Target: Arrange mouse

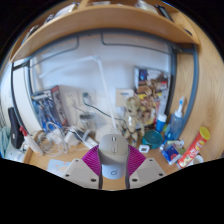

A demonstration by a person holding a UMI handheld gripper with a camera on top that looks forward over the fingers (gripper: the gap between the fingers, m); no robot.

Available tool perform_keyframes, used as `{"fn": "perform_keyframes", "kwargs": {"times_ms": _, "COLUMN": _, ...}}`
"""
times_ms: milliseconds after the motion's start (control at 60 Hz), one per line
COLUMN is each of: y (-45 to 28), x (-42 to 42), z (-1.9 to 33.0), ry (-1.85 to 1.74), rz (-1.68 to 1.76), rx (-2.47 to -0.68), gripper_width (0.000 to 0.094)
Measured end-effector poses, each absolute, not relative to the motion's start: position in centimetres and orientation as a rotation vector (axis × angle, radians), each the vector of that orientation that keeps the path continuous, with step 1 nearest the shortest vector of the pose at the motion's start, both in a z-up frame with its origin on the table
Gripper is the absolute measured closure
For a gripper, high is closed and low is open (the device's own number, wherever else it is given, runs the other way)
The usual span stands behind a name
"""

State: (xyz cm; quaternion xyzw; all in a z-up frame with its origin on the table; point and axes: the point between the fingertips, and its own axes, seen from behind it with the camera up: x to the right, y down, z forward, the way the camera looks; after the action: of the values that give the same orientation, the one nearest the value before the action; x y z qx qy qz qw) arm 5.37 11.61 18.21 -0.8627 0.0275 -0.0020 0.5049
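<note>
Apparently mid-carry, the gripper (113, 165) has its pink pads (93, 161) closed against a white mouse (112, 152), lifted above the cluttered desk (60, 160). Next, it needs a bare spot ahead to lower and release.

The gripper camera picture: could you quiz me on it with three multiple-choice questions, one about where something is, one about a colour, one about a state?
1. Where is the mouse?
A. Between the two fingers
B. On the shelf overhead
C. Far back against the wall

2. What colour are the pads on the fingers?
A. Green
B. Magenta
C. Yellow

3. How do the fingers stand?
A. Pressed flat together
B. Apart, with the mouse between them
C. Out of sight

Answers:
1 A: the pale mouse lies between the gripper fingers on the desk.
2 B: the pads show magenta.
3 B: the fingers flank the mouse; whether they press it cannot be told.
</note>
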Motion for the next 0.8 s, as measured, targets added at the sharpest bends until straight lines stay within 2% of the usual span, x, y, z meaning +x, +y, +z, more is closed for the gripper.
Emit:
{"fn": "perform_keyframes", "kwargs": {"times_ms": 117, "y": 12.1, "x": -1.4, "z": 22.3, "ry": 0.002, "rz": 0.040, "rx": -2.020, "gripper_width": 0.0633}}
{"fn": "perform_keyframes", "kwargs": {"times_ms": 217, "y": 12.4, "x": -7.1, "z": 21.9, "ry": -0.049, "rz": 0.073, "rx": -2.033, "gripper_width": 0.0632}}
{"fn": "perform_keyframes", "kwargs": {"times_ms": 400, "y": 11.8, "x": -14.1, "z": 14.3, "ry": -0.129, "rz": 0.097, "rx": -2.155, "gripper_width": 0.0633}}
{"fn": "perform_keyframes", "kwargs": {"times_ms": 650, "y": 9.8, "x": -15.7, "z": 2.6, "ry": -0.157, "rz": 0.066, "rx": -2.342, "gripper_width": 0.0634}}
{"fn": "perform_keyframes", "kwargs": {"times_ms": 800, "y": 8.5, "x": -14.8, "z": -1.0, "ry": -0.129, "rz": 0.039, "rx": -2.403, "gripper_width": 0.0600}}
